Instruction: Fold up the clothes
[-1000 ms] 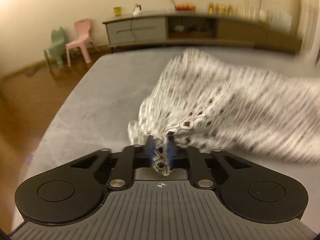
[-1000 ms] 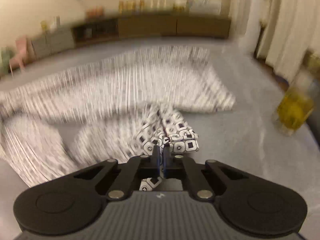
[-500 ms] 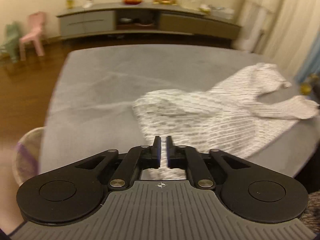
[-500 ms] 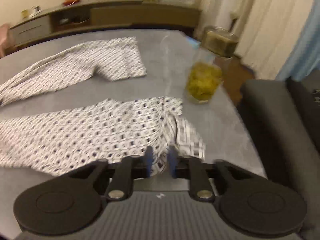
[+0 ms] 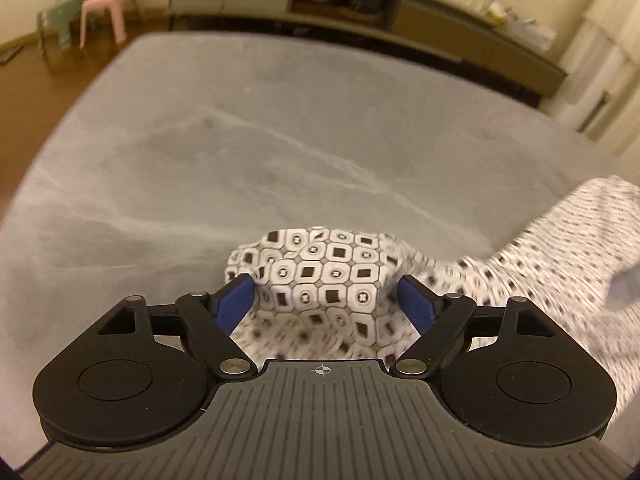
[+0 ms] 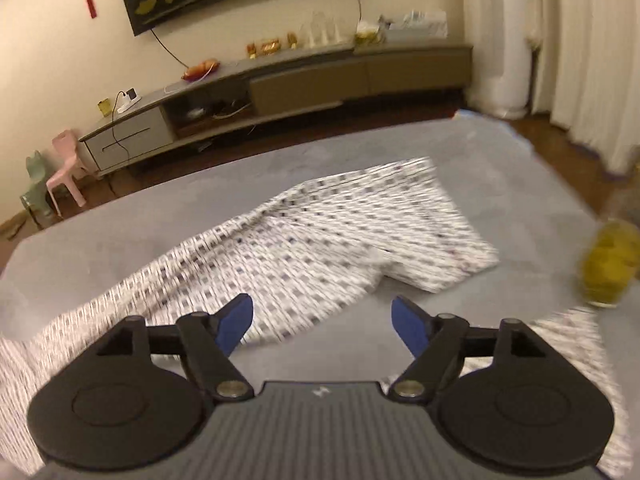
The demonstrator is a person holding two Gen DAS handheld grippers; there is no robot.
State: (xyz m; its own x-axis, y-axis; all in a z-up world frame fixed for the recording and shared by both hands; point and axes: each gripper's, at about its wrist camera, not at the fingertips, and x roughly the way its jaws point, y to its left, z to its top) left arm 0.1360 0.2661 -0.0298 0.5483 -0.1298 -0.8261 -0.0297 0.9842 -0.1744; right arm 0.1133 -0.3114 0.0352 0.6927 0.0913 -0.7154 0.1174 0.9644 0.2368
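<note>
A: So, status? Where's the shirt?
B: Patterned shirt (image 5: 324, 276) flat on the grey bench (image 5: 240, 140). Left gripper (image 5: 326, 300) fingers wide apart, a bunched fold sits between them, not pinched. Right gripper (image 6: 322, 320) also spread, holding nothing.
A: Axis?
B: Runs left-right across both views; left is nearer cloth, I'd say it grabs first

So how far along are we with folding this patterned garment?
Early stage. Done: the patterned garment lies spread on the grey surface, with no fold visible. In hand: nothing. The left gripper has its jaws open around a raised bunch of the cloth, while the right gripper hangs open above the garment without touching it. Left: grip the fabric and make every fold.
</note>
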